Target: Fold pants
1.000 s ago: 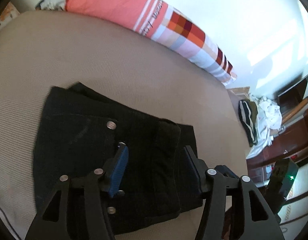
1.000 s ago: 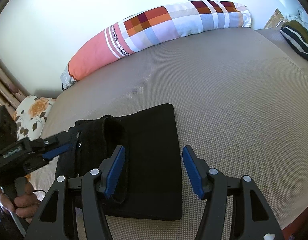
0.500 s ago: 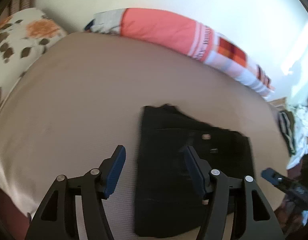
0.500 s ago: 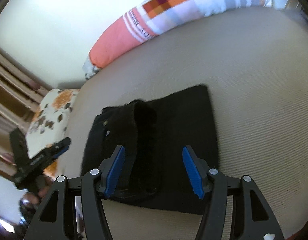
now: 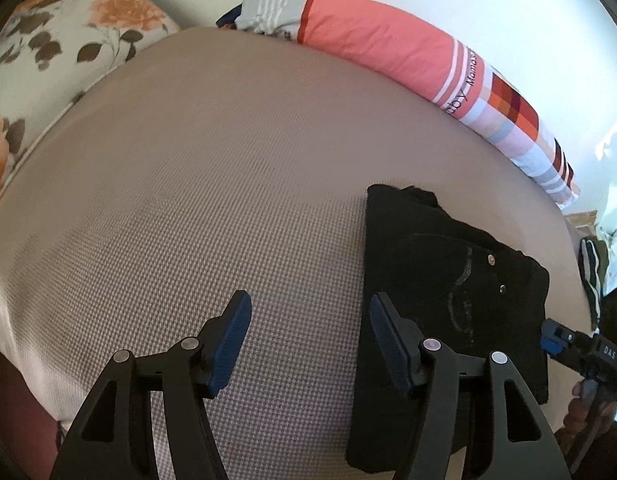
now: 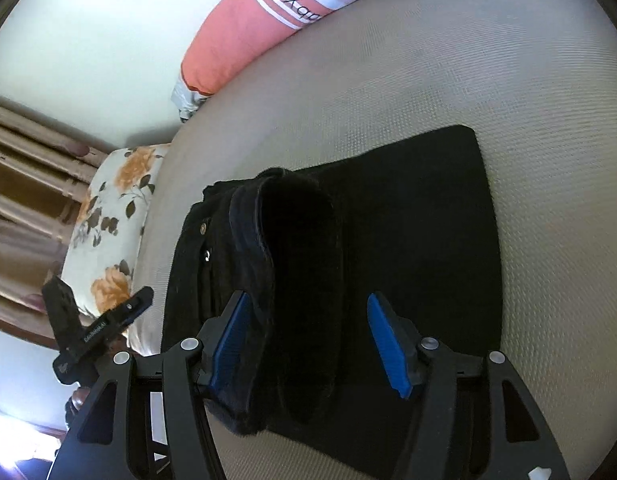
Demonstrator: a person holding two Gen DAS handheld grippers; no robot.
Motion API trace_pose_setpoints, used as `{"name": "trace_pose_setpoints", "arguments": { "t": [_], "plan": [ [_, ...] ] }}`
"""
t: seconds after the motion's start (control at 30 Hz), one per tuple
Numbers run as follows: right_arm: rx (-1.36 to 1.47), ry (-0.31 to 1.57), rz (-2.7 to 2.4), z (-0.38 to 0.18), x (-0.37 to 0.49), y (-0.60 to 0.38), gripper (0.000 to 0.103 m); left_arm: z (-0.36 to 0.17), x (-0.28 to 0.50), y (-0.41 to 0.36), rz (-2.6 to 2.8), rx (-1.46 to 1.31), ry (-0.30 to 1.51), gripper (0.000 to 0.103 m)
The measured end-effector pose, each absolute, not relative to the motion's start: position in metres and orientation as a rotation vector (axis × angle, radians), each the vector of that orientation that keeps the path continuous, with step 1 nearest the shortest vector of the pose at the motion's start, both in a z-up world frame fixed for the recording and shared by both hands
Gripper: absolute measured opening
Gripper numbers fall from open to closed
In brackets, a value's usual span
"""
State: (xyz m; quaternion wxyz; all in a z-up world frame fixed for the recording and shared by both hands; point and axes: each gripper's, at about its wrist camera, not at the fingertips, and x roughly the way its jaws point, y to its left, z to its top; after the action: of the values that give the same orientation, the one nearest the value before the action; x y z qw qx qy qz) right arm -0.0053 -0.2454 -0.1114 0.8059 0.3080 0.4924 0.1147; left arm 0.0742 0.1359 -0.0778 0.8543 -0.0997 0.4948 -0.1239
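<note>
Black pants (image 6: 388, 240) folded into a compact rectangle on the beige bed (image 5: 228, 160), well short of the striped bolster (image 5: 388, 44) along the wall and well apart from the floral pillow (image 5: 48, 40) at the bed's corner. Left gripper (image 5: 308, 332) spread wide and empty, hovering over bare bed just beside the pants' left edge, one finger overlapping that edge in view. Right gripper (image 6: 308, 336) likewise spread and empty, poised above the near end of the pants, straddling a raised, rolled ridge of cloth that runs down the top layer; contact with the cloth not determinable. Long axis of the bundle, judged from the right wrist view, running from the near bed edge toward the bolster; rivets and pocket stitching, hence the waist portion, on the side toward the floral pillow, plain folded leg cloth on the side away from it. Task apparently near completion, folds in place. Likely faults from here: the unpressed ridge springing up and loosening the top layer; a finger catching the ridge or a hem on withdrawal and dragging the layers askew; the near end, lying close to the bed edge, sliding off if nudged. Probable cause in each case: thick denim-like cloth resisting a flat crease.
</note>
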Motion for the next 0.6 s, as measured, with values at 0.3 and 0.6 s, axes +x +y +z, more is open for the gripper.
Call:
{"name": "trace_pose_setpoints", "arguments": {
  "t": [0.3, 0.6],
  "plan": [
    [0.692, 1.048, 0.358, -0.125, 0.031, -0.240, 0.048, -0.089, 0.080, 0.135, -0.239, -0.208, 1.082, 0.062],
    [0.698, 0.995, 0.386, -0.100, 0.034, -0.229, 0.011, -0.091, 0.083, 0.118, -0.252, -0.189, 1.092, 0.062]
  ]
}}
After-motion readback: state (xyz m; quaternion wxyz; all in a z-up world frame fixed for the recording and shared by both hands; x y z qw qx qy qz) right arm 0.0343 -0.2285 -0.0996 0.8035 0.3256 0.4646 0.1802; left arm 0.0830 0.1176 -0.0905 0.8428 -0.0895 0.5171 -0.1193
